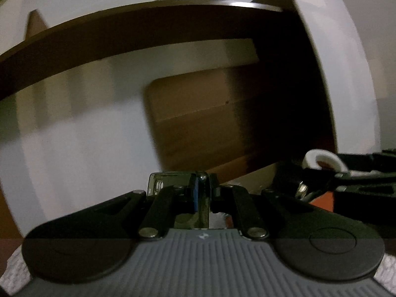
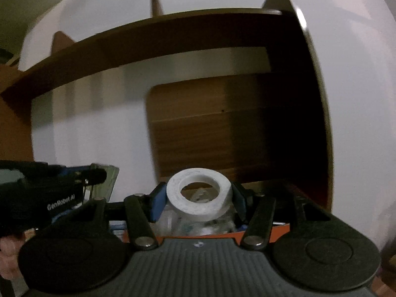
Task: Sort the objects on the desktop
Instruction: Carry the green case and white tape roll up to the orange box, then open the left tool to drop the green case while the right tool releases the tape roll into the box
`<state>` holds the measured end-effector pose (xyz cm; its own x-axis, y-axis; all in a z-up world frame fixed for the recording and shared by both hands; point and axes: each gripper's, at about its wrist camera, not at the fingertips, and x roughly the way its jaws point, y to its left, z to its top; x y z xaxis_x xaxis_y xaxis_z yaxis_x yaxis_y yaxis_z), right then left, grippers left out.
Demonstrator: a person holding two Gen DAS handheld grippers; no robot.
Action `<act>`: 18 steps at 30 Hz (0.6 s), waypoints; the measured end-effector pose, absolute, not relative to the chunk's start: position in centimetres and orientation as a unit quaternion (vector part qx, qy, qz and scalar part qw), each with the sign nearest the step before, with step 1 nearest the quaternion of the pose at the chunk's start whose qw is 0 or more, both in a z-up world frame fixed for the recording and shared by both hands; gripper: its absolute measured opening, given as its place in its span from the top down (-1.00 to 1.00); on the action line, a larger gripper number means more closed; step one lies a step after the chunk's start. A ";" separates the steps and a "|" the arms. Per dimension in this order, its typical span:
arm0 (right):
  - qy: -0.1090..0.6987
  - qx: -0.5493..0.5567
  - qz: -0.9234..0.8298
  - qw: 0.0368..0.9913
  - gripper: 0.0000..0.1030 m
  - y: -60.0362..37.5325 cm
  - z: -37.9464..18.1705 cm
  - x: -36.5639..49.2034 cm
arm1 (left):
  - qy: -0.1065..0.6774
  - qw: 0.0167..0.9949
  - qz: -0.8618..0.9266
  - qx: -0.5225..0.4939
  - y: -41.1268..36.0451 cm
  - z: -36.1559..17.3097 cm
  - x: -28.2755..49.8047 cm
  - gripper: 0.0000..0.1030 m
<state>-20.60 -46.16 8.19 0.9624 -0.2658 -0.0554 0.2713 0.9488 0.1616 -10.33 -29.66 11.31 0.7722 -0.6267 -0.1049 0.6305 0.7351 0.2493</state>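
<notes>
My right gripper [image 2: 199,199] is shut on a white tape roll [image 2: 198,195], held flat between its blue pads [image 2: 157,204] in front of a wooden shelf unit [image 2: 222,128]. The same roll [image 1: 324,162] shows at the right of the left wrist view, in the right gripper. My left gripper [image 1: 201,193] is shut on a thin clear plastic piece [image 1: 170,180], gripped edge-on. It also shows at the left of the right wrist view [image 2: 104,180].
The dark wooden shelf [image 1: 148,27] spans above both grippers, with a side panel [image 1: 316,86] on the right and a white wall [image 1: 74,123] behind. An orange tray edge [image 2: 279,232] with clutter lies below the right gripper.
</notes>
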 end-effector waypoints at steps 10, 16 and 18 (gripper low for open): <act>0.027 0.093 -0.156 0.983 -0.04 -49.8 7.5 -18.5 | -0.004 0.911 -0.388 0.138 -33.1 10.6 -9.1 0.80; 0.041 0.096 -0.153 0.983 -0.04 -50.9 6.8 -16.6 | 0.003 0.906 -0.401 0.137 -33.9 10.2 -8.0 0.80; 0.046 0.097 -0.150 0.983 -0.04 -51.1 6.6 -15.8 | 0.007 0.906 -0.400 0.137 -34.2 10.1 -7.4 0.80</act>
